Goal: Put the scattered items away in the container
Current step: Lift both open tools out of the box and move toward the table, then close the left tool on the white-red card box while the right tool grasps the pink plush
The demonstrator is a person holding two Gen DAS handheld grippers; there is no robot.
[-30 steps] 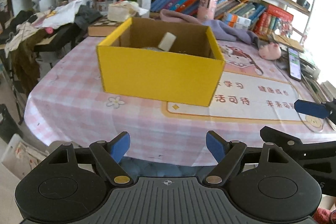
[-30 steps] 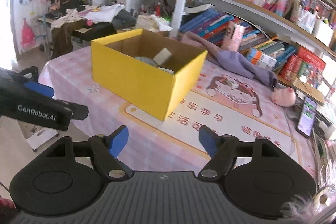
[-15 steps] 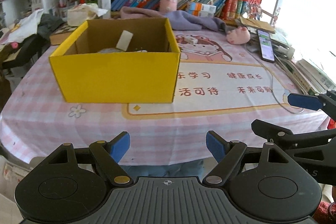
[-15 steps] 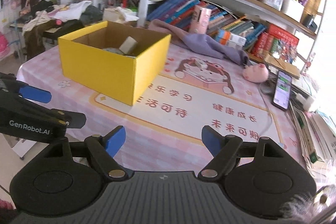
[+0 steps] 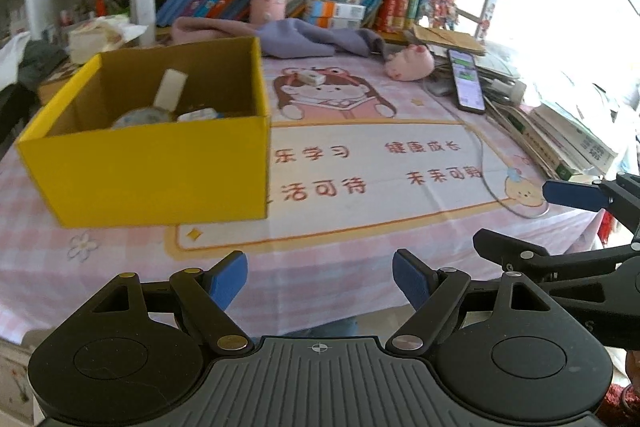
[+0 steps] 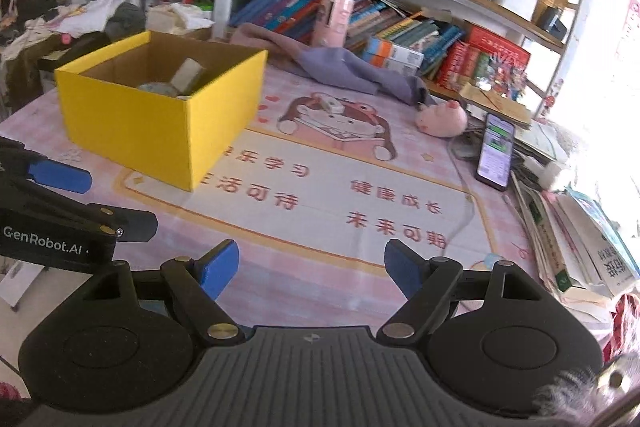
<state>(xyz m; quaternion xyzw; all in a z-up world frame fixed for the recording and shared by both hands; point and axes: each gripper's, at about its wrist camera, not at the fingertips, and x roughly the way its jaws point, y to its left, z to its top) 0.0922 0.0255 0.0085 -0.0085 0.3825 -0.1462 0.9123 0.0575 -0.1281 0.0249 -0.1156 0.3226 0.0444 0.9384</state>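
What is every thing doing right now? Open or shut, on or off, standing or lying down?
left gripper: open, holding nothing
right gripper: open, holding nothing
yellow box: open on top, upright, some items inside
white block: inside the box, leaning against its back wall
small white item: lying on the tablecloth, outside the box
pink pig toy: lying on the table
phone: screen lit, propped up
purple cloth: crumpled, lying flat

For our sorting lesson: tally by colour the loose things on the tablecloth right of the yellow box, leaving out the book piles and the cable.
Pink: 1, pig toy
Purple: 1, cloth
White: 1, small box
Black: 1, phone
Total: 4
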